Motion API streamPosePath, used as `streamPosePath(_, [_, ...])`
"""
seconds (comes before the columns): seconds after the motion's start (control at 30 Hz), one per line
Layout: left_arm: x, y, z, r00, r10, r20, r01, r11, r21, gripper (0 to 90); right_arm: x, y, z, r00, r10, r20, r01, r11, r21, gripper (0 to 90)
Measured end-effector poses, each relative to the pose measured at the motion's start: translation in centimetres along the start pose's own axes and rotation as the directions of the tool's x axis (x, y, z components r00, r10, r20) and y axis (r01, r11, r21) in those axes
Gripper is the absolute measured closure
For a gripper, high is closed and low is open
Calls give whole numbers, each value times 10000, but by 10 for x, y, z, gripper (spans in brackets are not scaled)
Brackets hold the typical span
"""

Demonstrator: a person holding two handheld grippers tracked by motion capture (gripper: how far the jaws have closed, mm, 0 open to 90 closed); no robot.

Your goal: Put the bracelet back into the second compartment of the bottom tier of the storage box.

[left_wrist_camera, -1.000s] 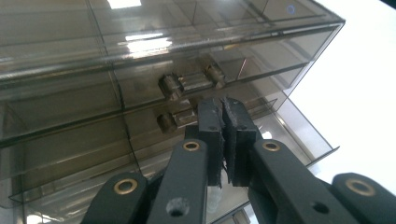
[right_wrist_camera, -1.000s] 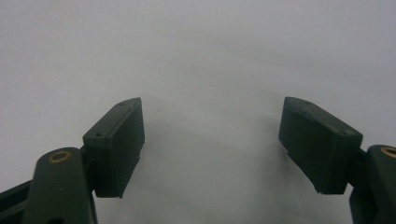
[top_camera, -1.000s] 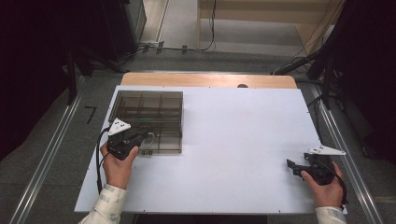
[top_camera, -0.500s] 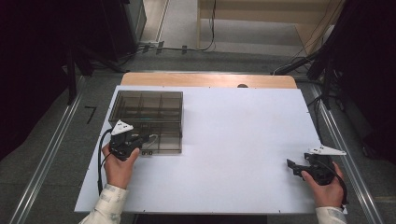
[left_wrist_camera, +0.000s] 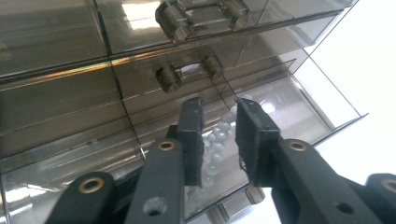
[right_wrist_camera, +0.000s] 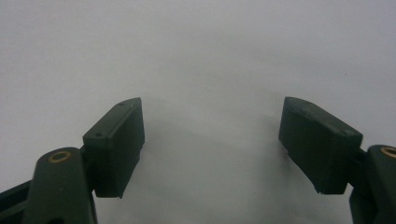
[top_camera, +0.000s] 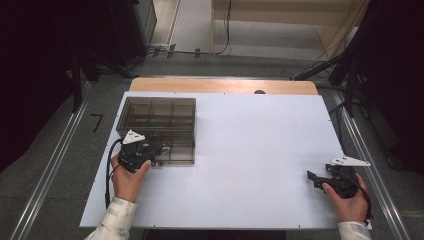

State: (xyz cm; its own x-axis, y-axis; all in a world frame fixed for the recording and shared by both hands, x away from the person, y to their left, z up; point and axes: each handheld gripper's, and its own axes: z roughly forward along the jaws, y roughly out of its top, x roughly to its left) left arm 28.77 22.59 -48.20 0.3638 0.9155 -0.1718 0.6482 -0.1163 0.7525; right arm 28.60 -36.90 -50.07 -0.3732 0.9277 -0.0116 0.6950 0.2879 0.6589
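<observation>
The left hand (top_camera: 127, 177) comes in from the near left edge in a pale sleeve and holds the left gripper (top_camera: 159, 151), which points right and slightly away. Its jaws have just been opening and stand a little apart, with nothing pinched between the pads (left_wrist_camera: 192, 135). The right hand (top_camera: 348, 196) rests at the near right and holds the right gripper (top_camera: 311, 177) pointing left, its jaws spread wide and empty.

The drawer box (top_camera: 157, 127) stands on the table (top_camera: 250, 150) at its left, far half; the left gripper (top_camera: 159, 151) sits at its near edge; the right gripper (top_camera: 311, 178) rests well apart near the table's right corner; beads (left_wrist_camera: 217, 140) lie in a drawer.
</observation>
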Motion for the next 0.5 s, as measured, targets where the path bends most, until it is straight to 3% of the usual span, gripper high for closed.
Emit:
streamPosePath(0.2, [2,0,-3,9997,-25,-224,26,10000,32,580,0,0,0,10000,15,-2,-15,10000,-2,211])
streamPosePath(0.5, [2,-1,-8,9998,-49,-207,47,9999,-100,569,0,0,0,10000,-6,-16,6,10000,13,210])
